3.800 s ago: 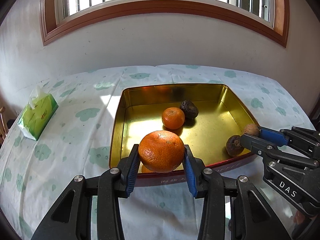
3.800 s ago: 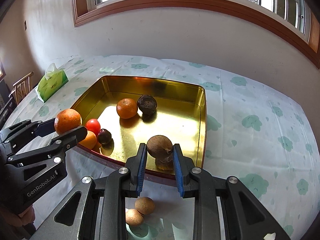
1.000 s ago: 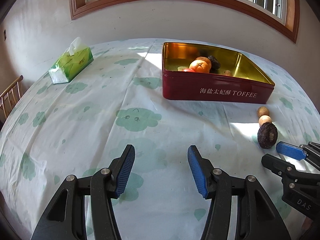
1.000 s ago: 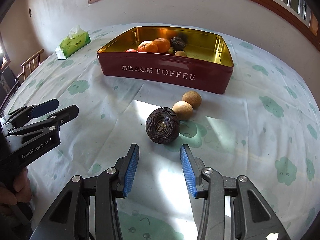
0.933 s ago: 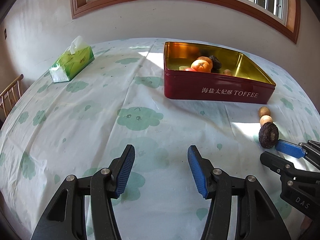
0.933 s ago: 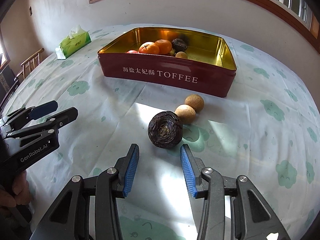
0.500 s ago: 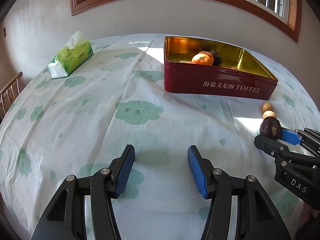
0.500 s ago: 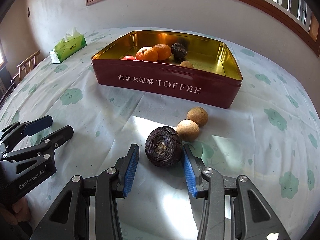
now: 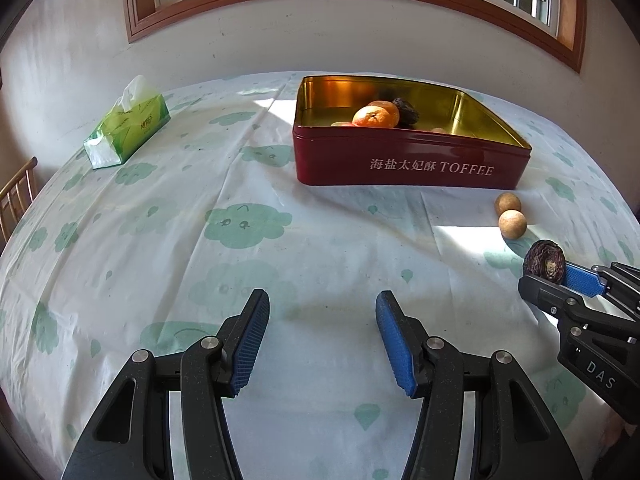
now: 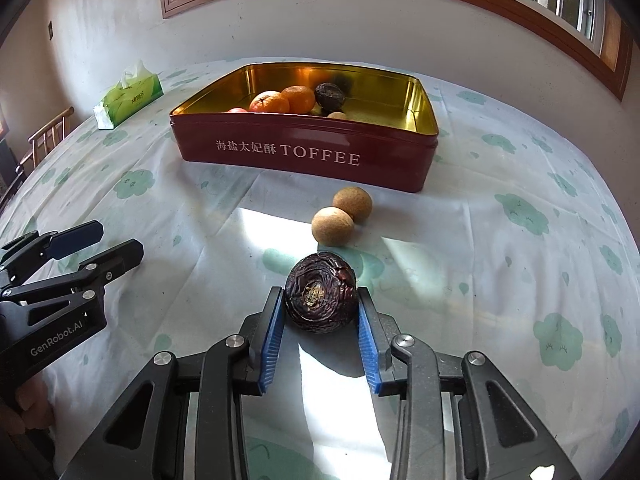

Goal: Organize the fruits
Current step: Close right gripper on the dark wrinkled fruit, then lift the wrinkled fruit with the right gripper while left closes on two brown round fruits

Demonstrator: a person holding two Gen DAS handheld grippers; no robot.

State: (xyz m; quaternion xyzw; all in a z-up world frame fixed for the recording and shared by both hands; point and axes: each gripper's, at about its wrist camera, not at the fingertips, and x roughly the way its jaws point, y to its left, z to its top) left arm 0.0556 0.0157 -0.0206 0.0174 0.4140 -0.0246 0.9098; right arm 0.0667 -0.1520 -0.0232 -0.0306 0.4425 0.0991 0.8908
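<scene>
So the right tool (image 10: 320, 320) has its blue pads pressed on both sides of a wrinkly dark fruit (image 10: 321, 298), gripping it low on the surface (image 10: 500, 280), bottom center of the right wrist view. Two tan round fruits (image 10: 333, 226) sit touching each other just above it, between the dark fruit and the red toffee tin (image 10: 304, 156). The tin holds oranges (image 10: 270, 103) and another dark fruit. The left tool (image 9: 322, 342) hangs wide open, holding nothing. A green tissue pack (image 9: 127, 128) sits at upper left.
</scene>
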